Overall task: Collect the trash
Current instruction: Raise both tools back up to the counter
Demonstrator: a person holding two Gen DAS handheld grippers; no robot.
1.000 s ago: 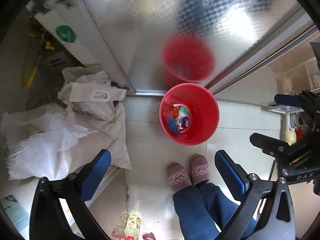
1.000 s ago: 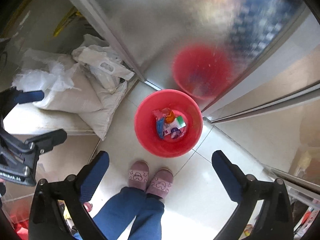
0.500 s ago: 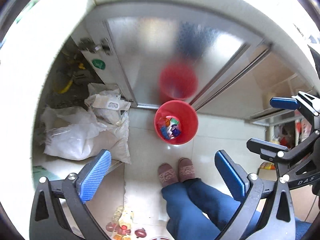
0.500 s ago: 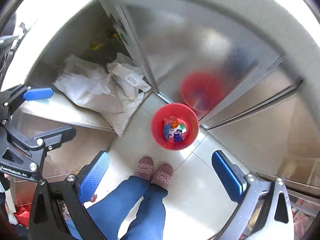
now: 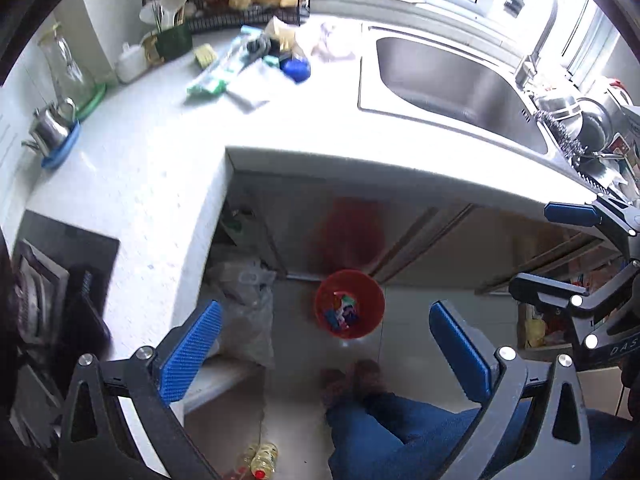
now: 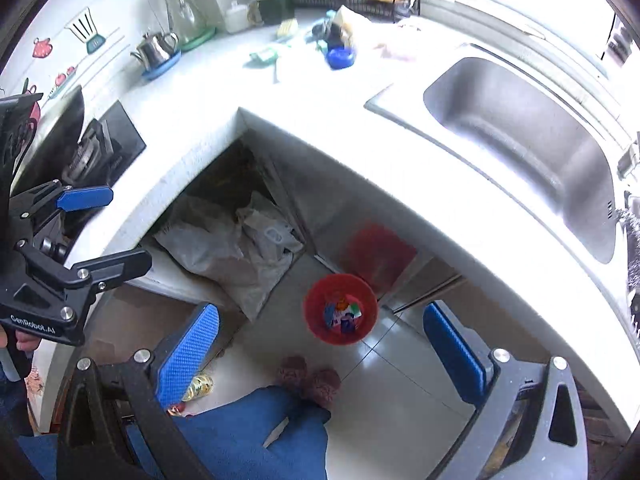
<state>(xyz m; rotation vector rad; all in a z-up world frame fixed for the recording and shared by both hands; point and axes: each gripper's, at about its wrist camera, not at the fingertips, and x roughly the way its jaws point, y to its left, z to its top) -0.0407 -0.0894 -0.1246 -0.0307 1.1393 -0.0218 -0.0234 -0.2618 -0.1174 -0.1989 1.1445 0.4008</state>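
Note:
A red bin [image 5: 349, 303] with colourful wrappers inside stands on the floor below the counter; it also shows in the right wrist view [image 6: 340, 309]. My left gripper [image 5: 326, 344] is open and empty, high above the bin. My right gripper [image 6: 320, 340] is open and empty, also high above it. Loose trash lies at the back of the white counter: a green-and-white packet [image 5: 214, 80], white paper [image 5: 252, 88] and a blue lid [image 5: 296, 69]. The blue lid also shows in the right wrist view [image 6: 340, 57].
A steel sink [image 5: 452, 80] is set in the counter on the right. A kettle [image 5: 50, 130], glass jar [image 5: 66, 68] and utensil holder [image 5: 172, 40] line the back wall. A stove [image 6: 100, 148] is at left. White sacks [image 6: 232, 248] lie under the counter. My slippered feet [image 6: 310, 380] stand near the bin.
Both grippers have risen well away from the bin, which now looks much smaller. The countertop, sink and the trash on the counter have come into view.

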